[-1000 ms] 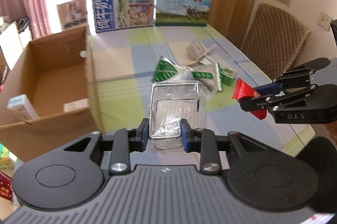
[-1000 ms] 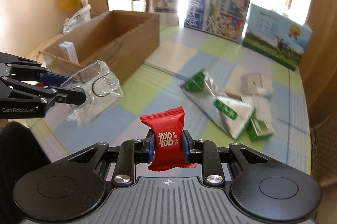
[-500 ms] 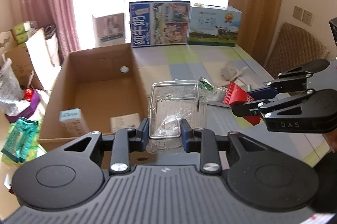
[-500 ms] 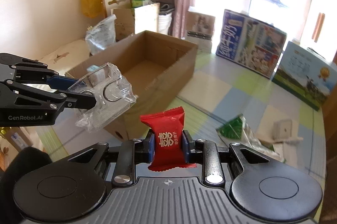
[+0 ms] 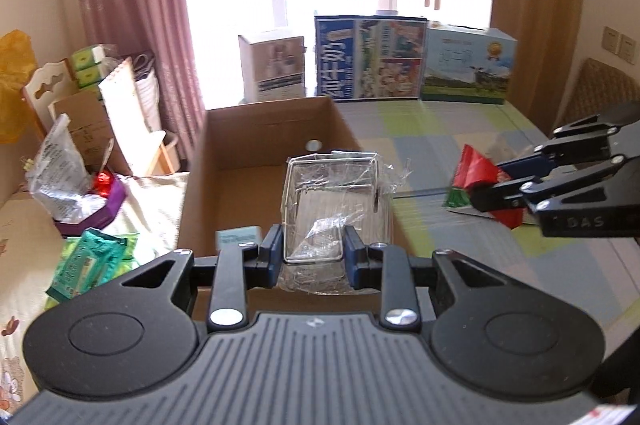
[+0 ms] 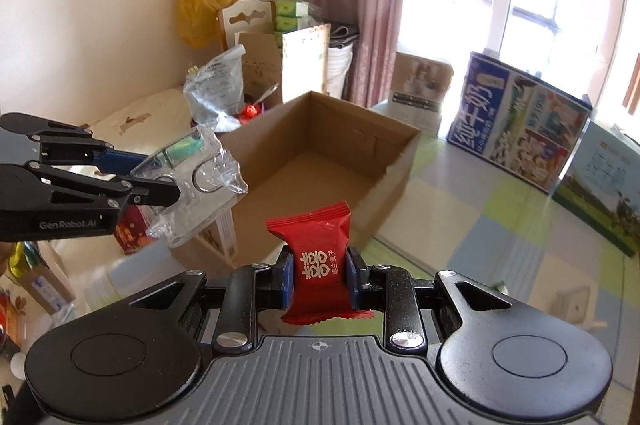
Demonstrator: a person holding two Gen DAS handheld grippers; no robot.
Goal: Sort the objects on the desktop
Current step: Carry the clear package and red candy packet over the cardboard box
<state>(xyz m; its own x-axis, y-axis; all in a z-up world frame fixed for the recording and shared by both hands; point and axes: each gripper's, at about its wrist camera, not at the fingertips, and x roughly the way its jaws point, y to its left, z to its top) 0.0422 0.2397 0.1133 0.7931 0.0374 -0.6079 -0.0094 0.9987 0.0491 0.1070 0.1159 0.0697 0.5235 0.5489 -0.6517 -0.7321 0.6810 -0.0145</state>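
Note:
My left gripper [image 5: 312, 257] is shut on a clear plastic packet with metal wire hooks [image 5: 332, 201] and holds it over the near end of the open cardboard box [image 5: 264, 129]. The left gripper [image 6: 176, 191] and its packet [image 6: 196, 193] also show at the left of the right wrist view. My right gripper [image 6: 318, 279] is shut on a red candy packet [image 6: 316, 249] with white characters, held in the air to the right of the box [image 6: 344, 161]. The right gripper [image 5: 486, 191] and candy [image 5: 476, 167] show at the right of the left wrist view.
A small blue-white carton [image 5: 238, 237] lies inside the box. Printed milk cartons [image 5: 370, 59] stand along the table's far edge. Green wrappers [image 5: 458, 199] lie on the checked table behind the right gripper. Bags, boxes and a chair [image 5: 60, 129] crowd the floor left of the table.
Both grippers have swung left and up, from over the table's scattered wrappers toward the cardboard box. Each keeps hold of its item.

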